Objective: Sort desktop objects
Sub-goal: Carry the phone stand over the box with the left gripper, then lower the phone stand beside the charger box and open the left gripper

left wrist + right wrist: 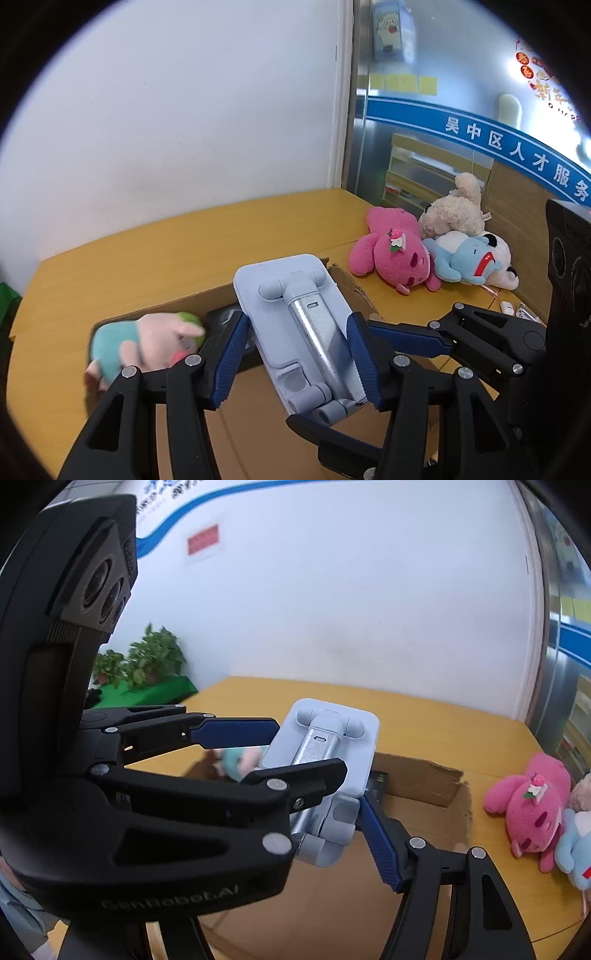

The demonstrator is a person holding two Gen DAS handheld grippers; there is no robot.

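Observation:
A pale blue folding phone stand [299, 325] with a silver arm is held above an open cardboard box [354, 291]. My left gripper [295, 336] is shut on the stand, blue pads on both sides. My right gripper [406, 334] comes in from the right, a blue finger near the stand's right edge. In the right wrist view the stand [328, 753] sits between that gripper's fingers [380, 845], which look spread apart; the left gripper's black arm crosses in front. A small teal and pink plush [144, 343] lies in the box.
A pink plush [391, 254], a beige plush [454, 210] and a light blue plush [465, 262] lie together on the yellow desk [147, 251] at the right. White earbuds [506, 306] lie near them. A white wall stands behind. Potted plants [147, 661] stand far left.

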